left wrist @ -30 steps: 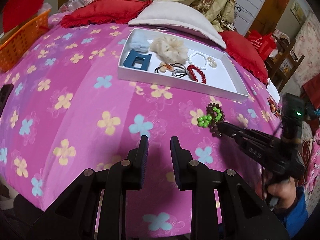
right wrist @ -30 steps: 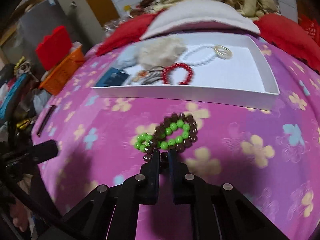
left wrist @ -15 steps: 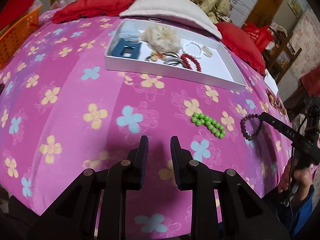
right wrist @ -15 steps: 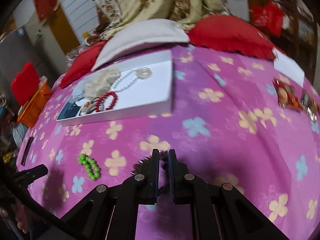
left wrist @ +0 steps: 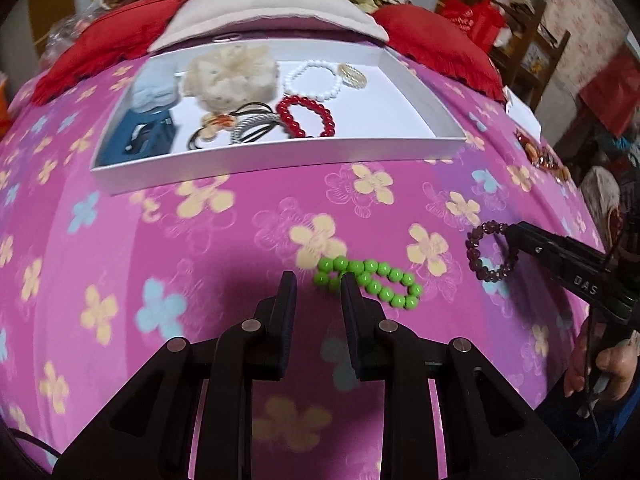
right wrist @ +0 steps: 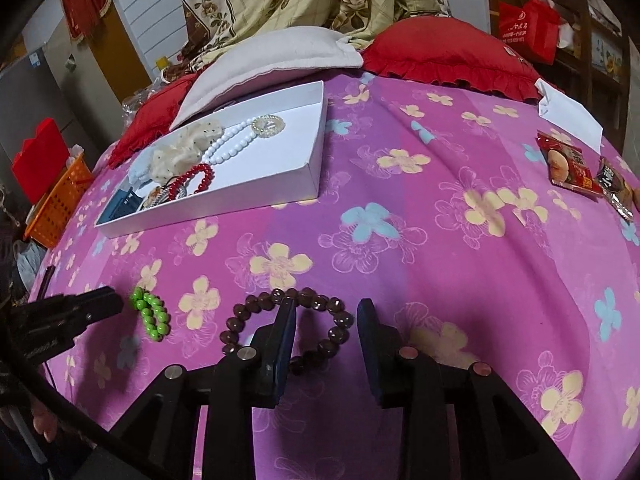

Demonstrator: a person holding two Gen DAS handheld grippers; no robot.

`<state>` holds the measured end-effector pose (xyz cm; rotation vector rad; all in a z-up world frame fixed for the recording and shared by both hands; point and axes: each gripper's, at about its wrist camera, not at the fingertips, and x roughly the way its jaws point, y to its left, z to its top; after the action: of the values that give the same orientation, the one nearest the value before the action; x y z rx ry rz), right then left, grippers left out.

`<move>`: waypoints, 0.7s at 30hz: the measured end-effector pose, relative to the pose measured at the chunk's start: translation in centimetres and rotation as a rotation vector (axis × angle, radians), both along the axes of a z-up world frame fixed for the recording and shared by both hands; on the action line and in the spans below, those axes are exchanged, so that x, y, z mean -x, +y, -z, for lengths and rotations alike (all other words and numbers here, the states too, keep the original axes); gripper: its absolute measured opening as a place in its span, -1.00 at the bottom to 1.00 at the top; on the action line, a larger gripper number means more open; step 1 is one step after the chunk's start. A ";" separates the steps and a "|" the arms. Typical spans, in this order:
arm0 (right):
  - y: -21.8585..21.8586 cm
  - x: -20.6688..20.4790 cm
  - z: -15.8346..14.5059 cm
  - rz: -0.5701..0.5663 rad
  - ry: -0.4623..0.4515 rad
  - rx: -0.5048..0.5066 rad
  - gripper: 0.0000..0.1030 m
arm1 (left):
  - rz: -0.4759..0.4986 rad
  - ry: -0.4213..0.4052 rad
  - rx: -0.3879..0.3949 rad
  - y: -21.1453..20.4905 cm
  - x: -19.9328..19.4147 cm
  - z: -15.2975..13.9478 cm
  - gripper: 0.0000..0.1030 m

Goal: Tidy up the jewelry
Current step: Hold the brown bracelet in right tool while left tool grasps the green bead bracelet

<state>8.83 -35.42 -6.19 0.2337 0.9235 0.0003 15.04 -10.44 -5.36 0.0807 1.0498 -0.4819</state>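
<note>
The left claw (left wrist: 316, 292) hung low over the pink flowered bedspread (left wrist: 200, 248) with its fingers parted and nothing between them, the right finger's tip just overlapping the near end of the green bead bracelet (left wrist: 370, 278), which lay twisted into a figure-eight on the cloth at about one o'clock from that claw. Seen from the right wrist, the right claw (right wrist: 326, 320) stood released as well, fingers wide apart; the dark brown bead bracelet (right wrist: 286, 326) looped around its left finger, part of the ring lying in the gap between the fingers and part out at ten o'clock, and whether it hung on the finger or rested on the cloth I could not tell. From the left wrist the same brown bracelet (left wrist: 492, 256) showed at the tip of the right claw, off at three o'clock. The white tray (left wrist: 280, 156) sat further up the bed at twelve o'clock, well apart from both bracelets, holding a red bead bracelet (left wrist: 306, 116), a white bead bracelet (left wrist: 314, 80), a cream scrunchie (left wrist: 232, 72), black hair ties (left wrist: 240, 128) and a blue hair clip (left wrist: 138, 140). Behind the tray lay a pale pillow (left wrist: 264, 8) flanked by red cushions (left wrist: 436, 44), and snack packets (right wrist: 568, 164) lay on the bedspread at two o'clock from the right claw
</note>
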 end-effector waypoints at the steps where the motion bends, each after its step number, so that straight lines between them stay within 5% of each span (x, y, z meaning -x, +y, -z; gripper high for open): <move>1: -0.1 0.0 0.1 0.002 0.001 -0.002 -0.42 | 0.006 0.006 0.001 -0.1 -0.3 0.2 -0.58; 15: 1.7 -0.8 0.5 -0.034 -0.023 0.088 -0.41 | 0.107 0.023 0.021 -3.0 0.1 1.0 -0.59; 17: 2.1 -0.8 0.7 -0.043 -0.030 0.120 -0.41 | 0.105 0.036 0.022 -3.1 0.2 1.1 -0.89; 19: 2.4 -0.8 0.7 -0.051 -0.033 0.147 -0.41 | 0.090 0.046 0.037 -3.0 0.1 1.1 -0.91; 21: 2.7 -0.8 0.7 -0.059 -0.028 0.162 -0.69 | 0.079 0.063 0.054 -2.7 0.1 1.2 -0.95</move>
<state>9.59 -32.69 -6.94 0.0556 0.8970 -0.0163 14.98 -13.17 -6.53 0.0592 1.0975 -0.5873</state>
